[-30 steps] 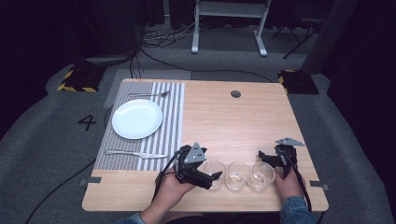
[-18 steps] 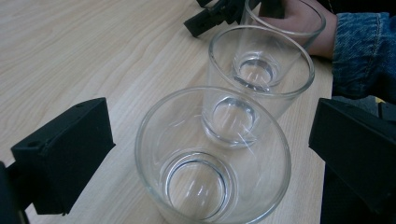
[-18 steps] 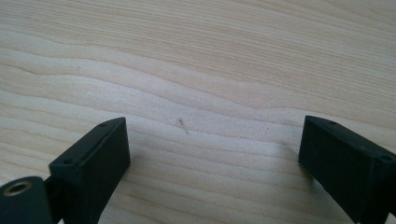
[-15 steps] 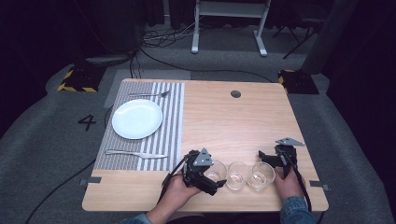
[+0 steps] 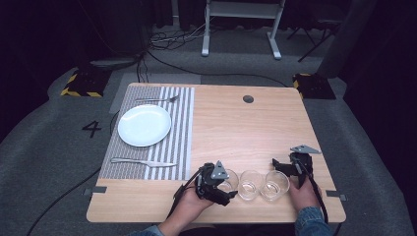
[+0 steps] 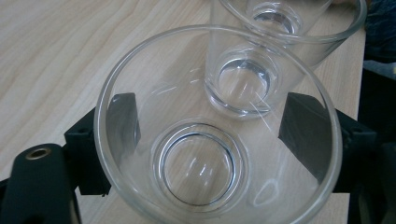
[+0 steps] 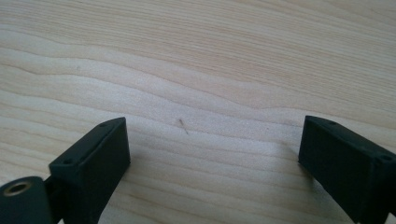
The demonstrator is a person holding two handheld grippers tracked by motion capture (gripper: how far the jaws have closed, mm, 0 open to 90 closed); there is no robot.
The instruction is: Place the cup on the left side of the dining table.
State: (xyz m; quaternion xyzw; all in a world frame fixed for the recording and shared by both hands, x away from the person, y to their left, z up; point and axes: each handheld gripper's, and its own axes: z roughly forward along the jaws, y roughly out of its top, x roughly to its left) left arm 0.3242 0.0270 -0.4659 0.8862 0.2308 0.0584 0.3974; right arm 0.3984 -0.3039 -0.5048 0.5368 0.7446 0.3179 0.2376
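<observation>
A clear, round drinking glass [image 6: 217, 135] stands upright between the two black jaws of the left gripper [image 6: 215, 135], which flank its wall on either side; whether they press it or merely bracket it cannot be told. The left gripper view looks down into this empty glass, showing its thick base and, just beyond it, a second clear glass [image 6: 243, 79] and the rim of a third [image 6: 299, 18].

From the high view, the three glasses form a row near the front edge of the light wooden table [image 5: 246, 128]: the left glass [image 5: 227, 180], the middle one [image 5: 250, 185] and the right one [image 5: 275, 185], all close together. The left gripper [image 5: 223, 189] sits at the left end, the right gripper [image 5: 290, 164] just beside the right end.

The right gripper view shows its jaws spread wide over bare wood grain, holding nothing.

Farther left lies a grey striped placemat [image 5: 182, 132] bearing a white round plate [image 5: 144, 125], a metal fork [image 5: 157, 100] behind it and a metal knife [image 5: 142, 162] in front.
</observation>
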